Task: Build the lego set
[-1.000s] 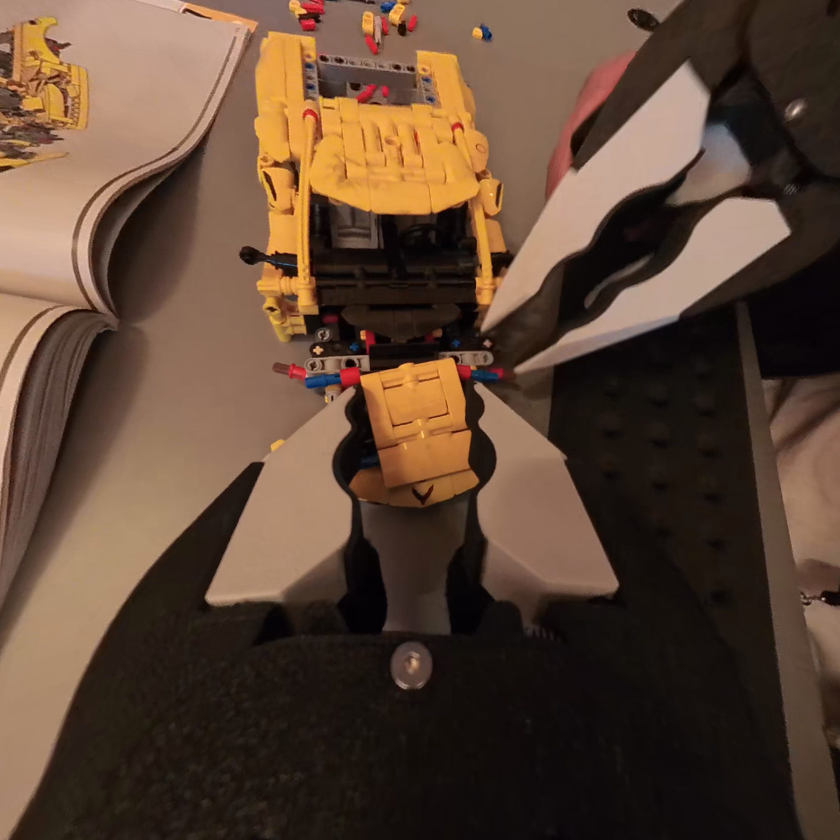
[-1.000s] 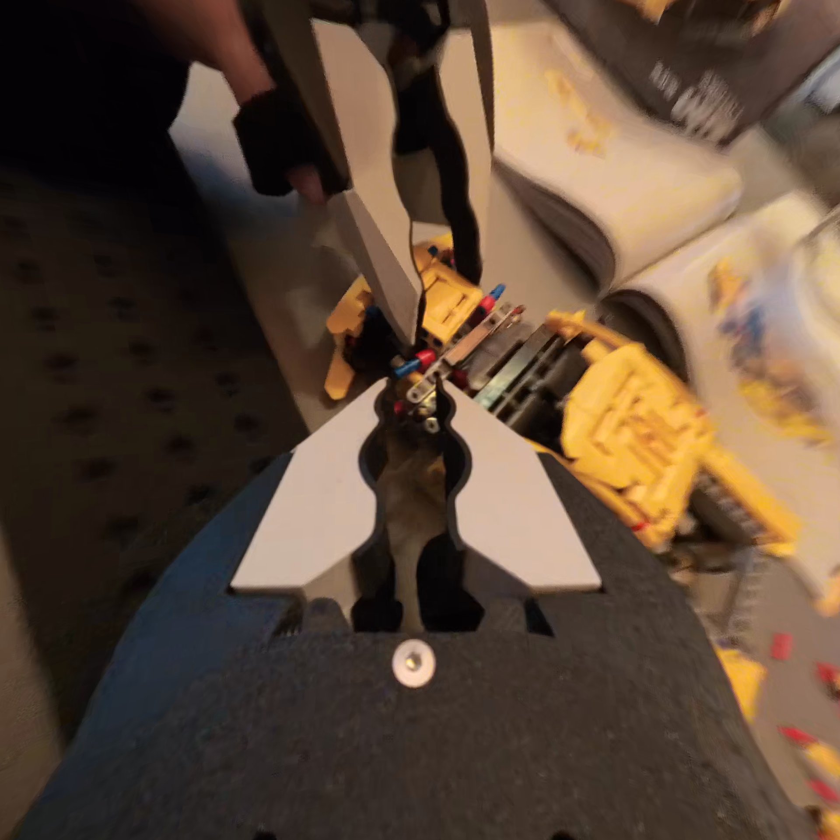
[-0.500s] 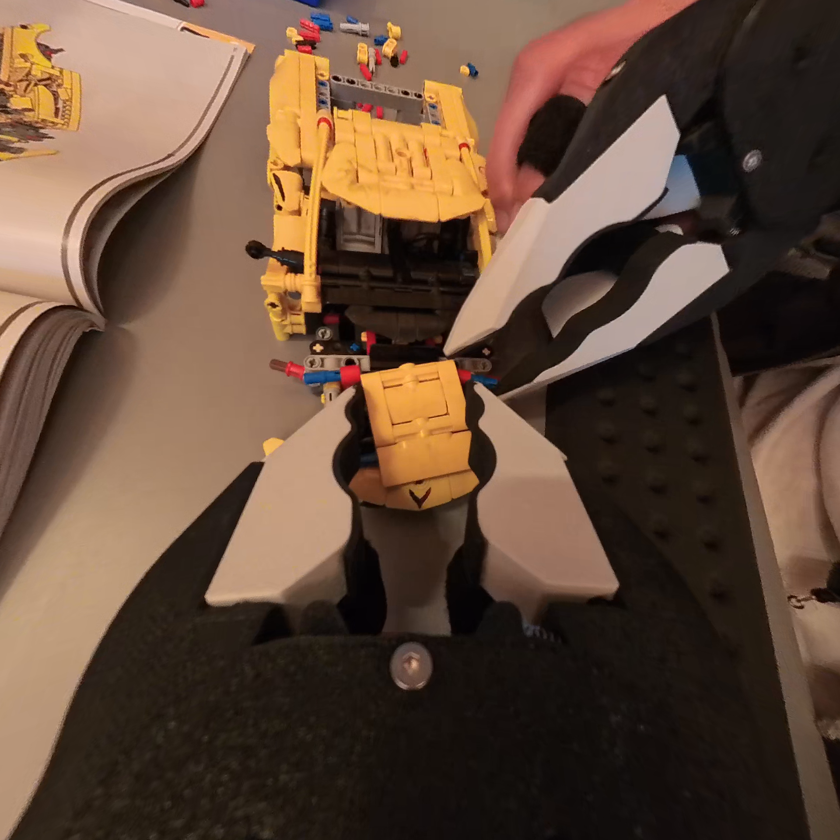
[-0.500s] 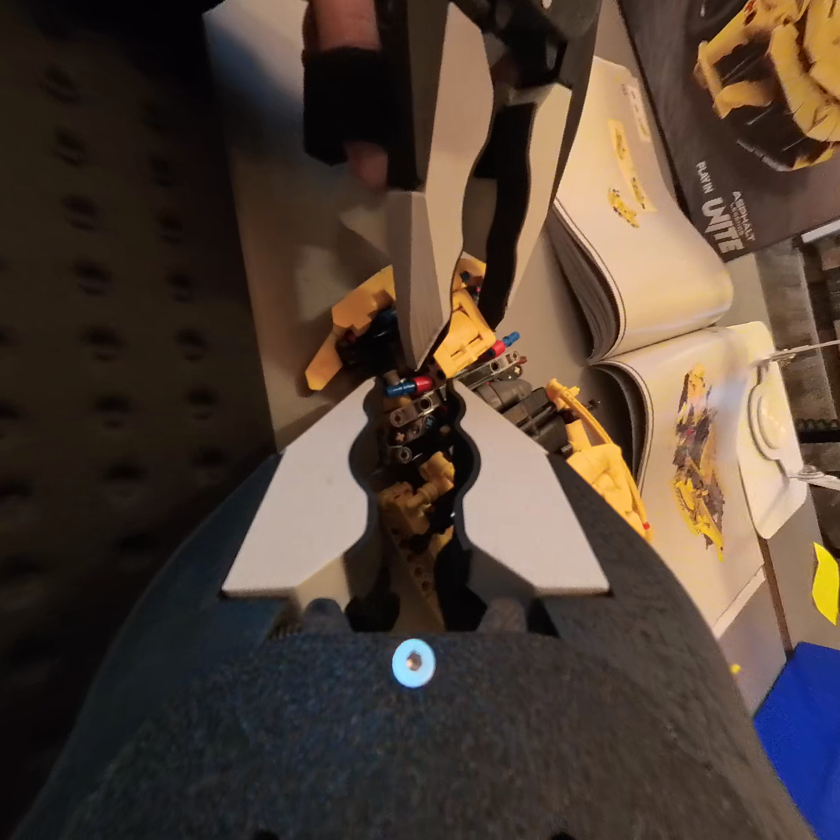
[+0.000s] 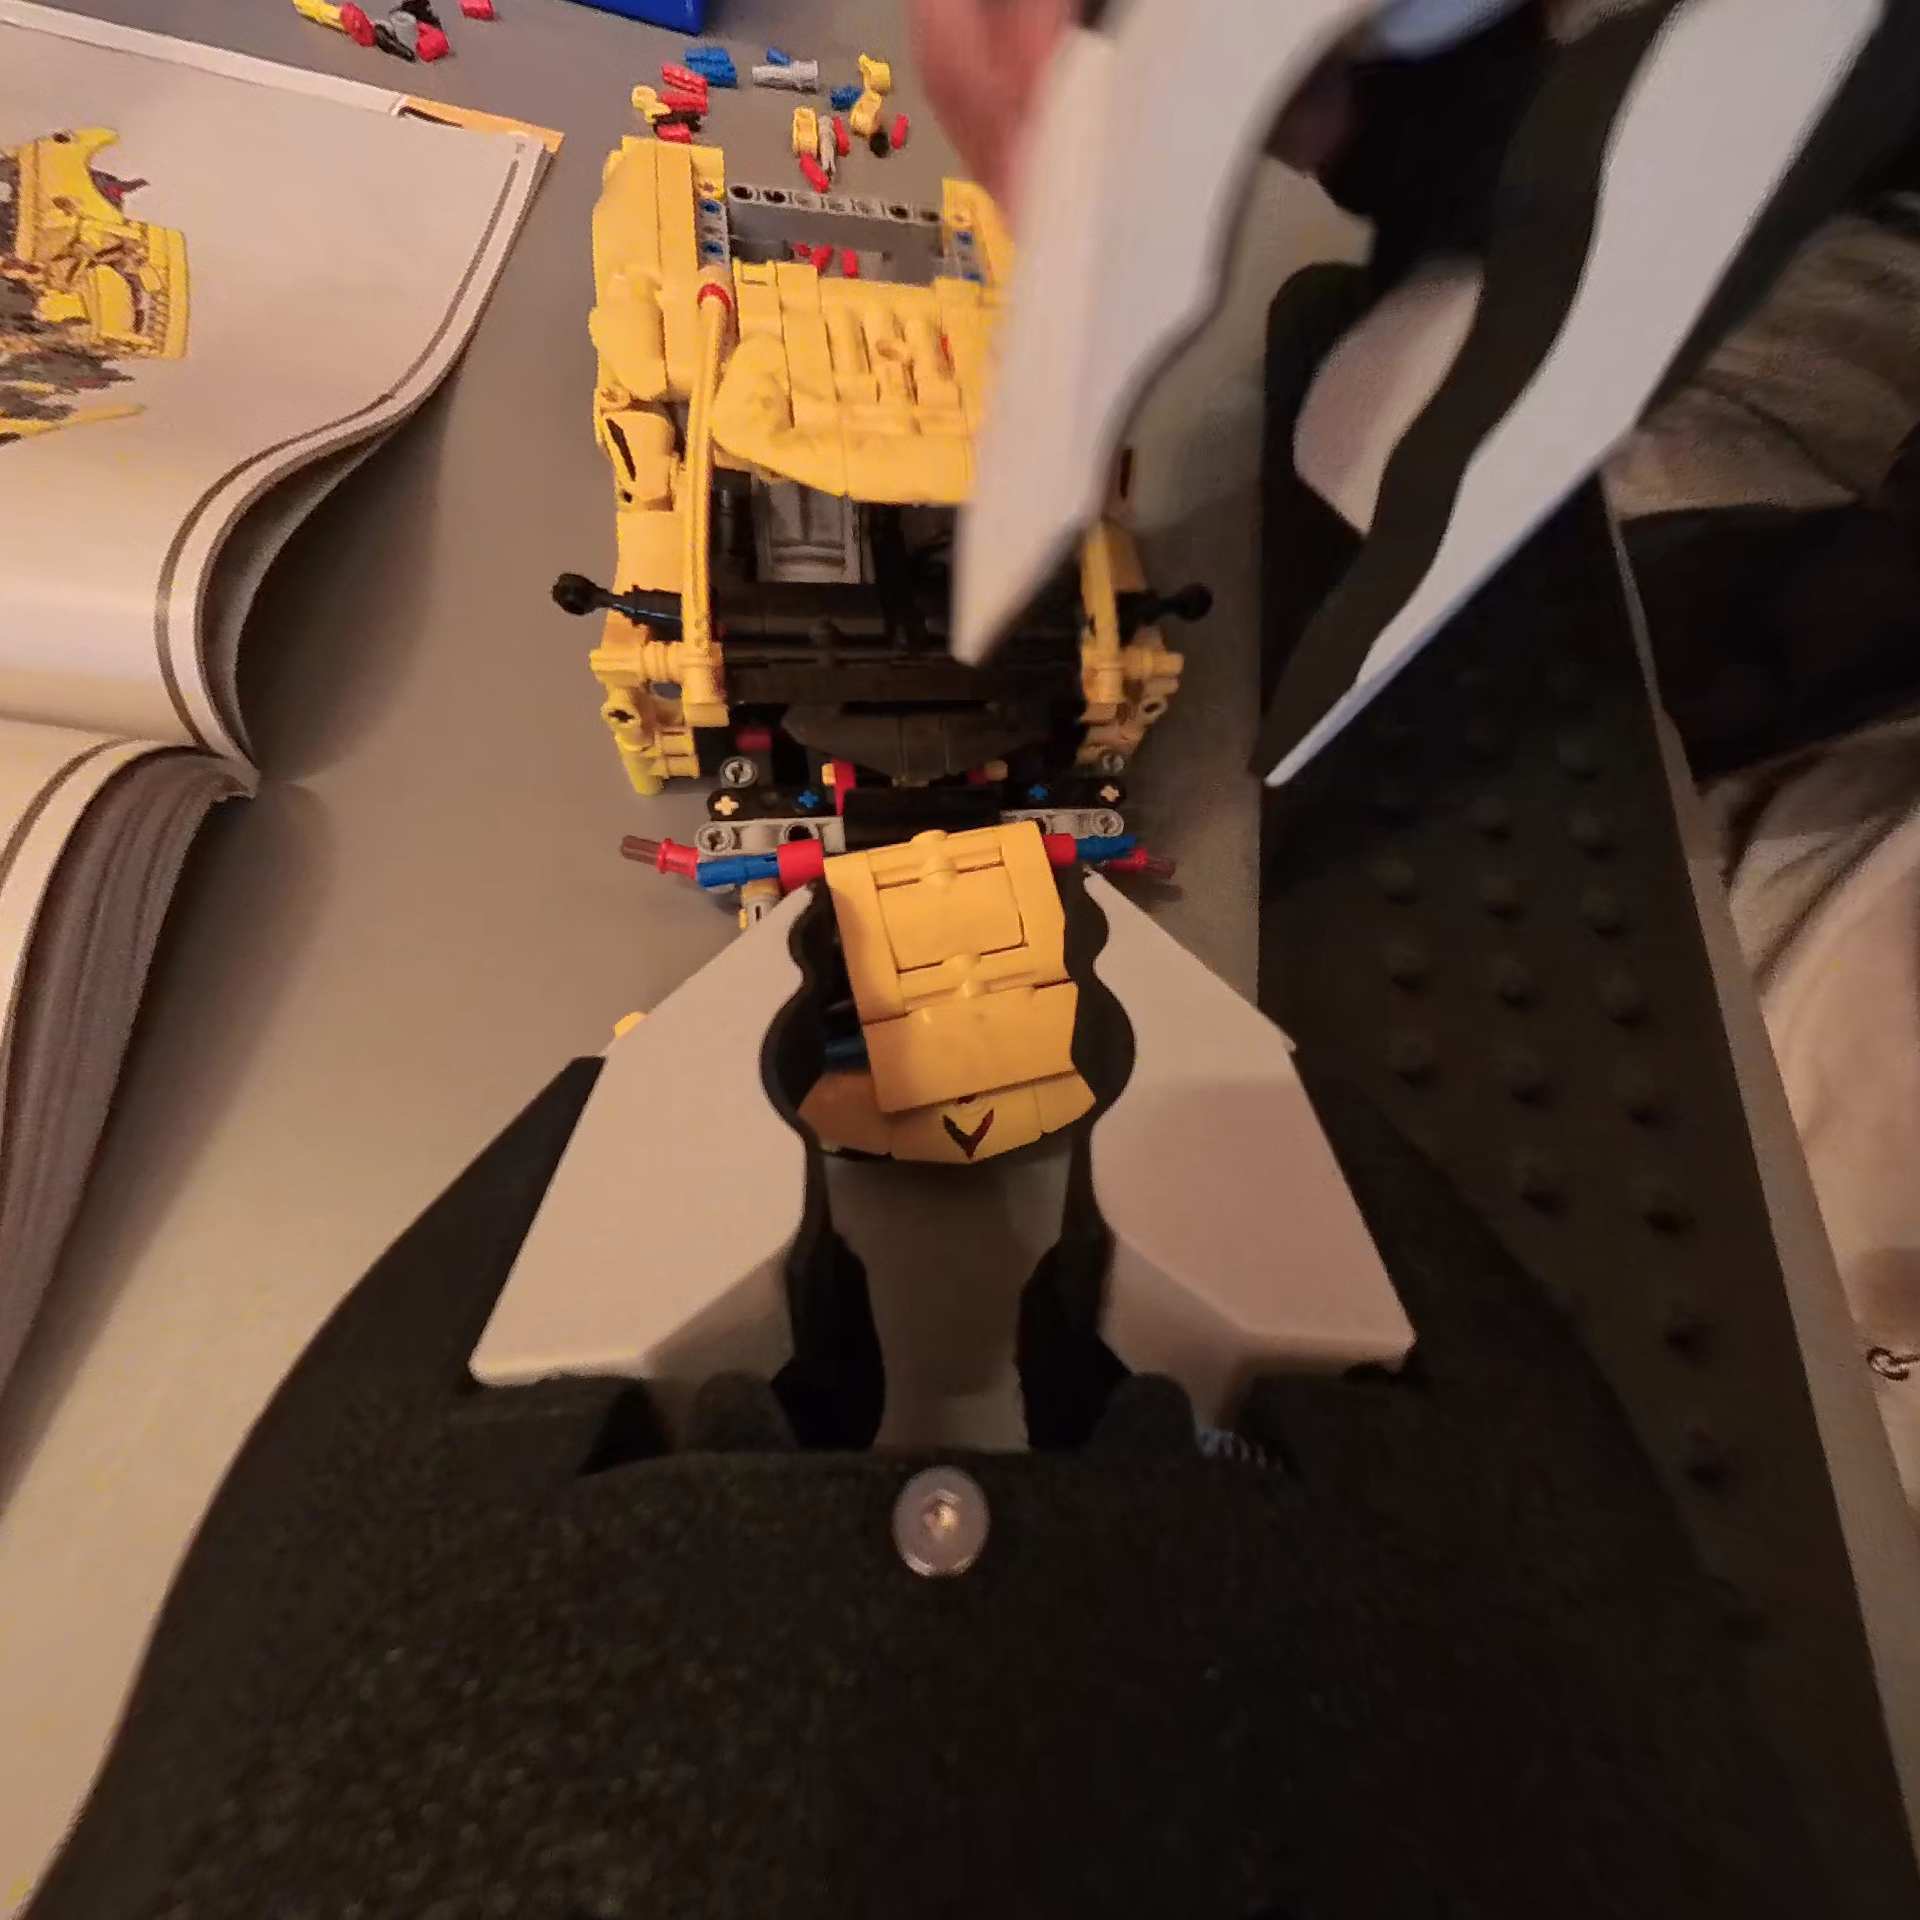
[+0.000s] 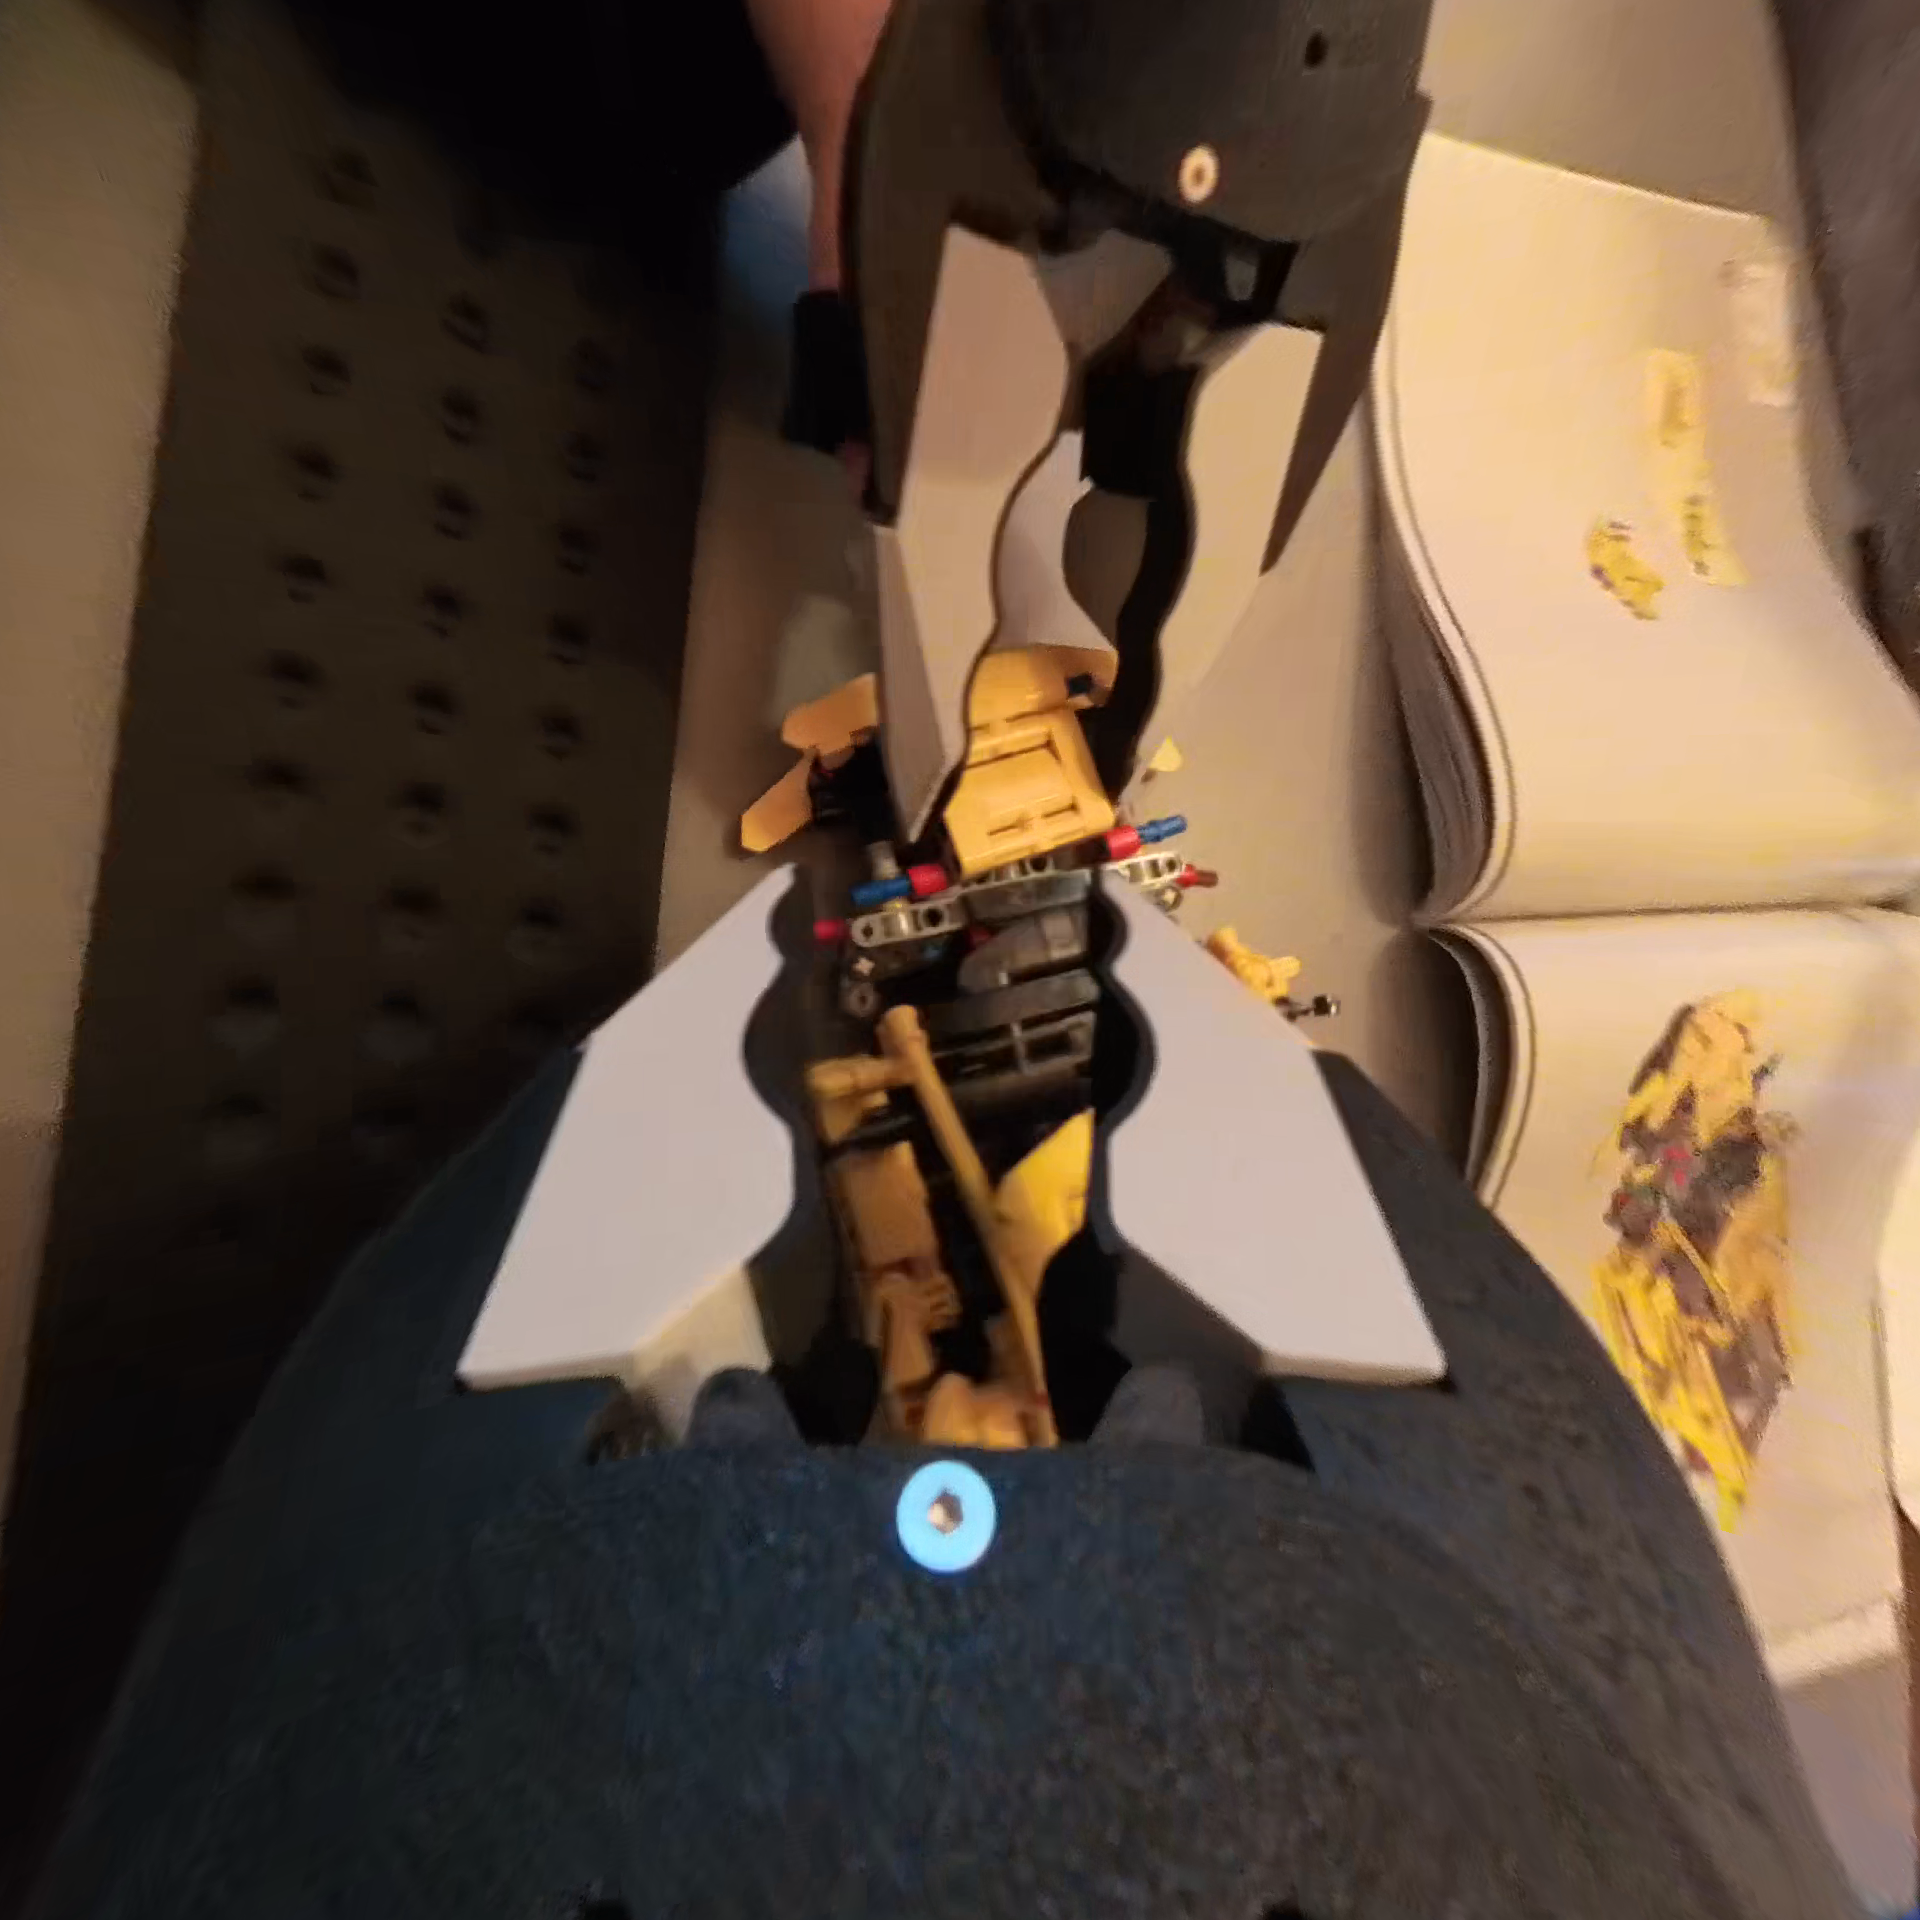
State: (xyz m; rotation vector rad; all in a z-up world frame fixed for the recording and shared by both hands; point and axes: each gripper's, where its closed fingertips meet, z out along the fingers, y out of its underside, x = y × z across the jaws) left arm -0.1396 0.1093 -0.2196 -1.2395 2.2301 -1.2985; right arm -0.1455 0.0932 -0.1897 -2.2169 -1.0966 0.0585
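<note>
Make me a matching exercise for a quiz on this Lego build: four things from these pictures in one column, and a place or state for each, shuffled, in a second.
Things:
1. yellow hood piece
2. instruction booklet
3. loose small parts
4. right gripper

Places or states:
A. lies open on the table, left of the car in the left wrist view
B. scattered on the table beyond the far end of the car
C. clamped between the left gripper's fingers
D. open, above the yellow car

Pairs: 1-C, 2-A, 3-B, 4-D
</note>
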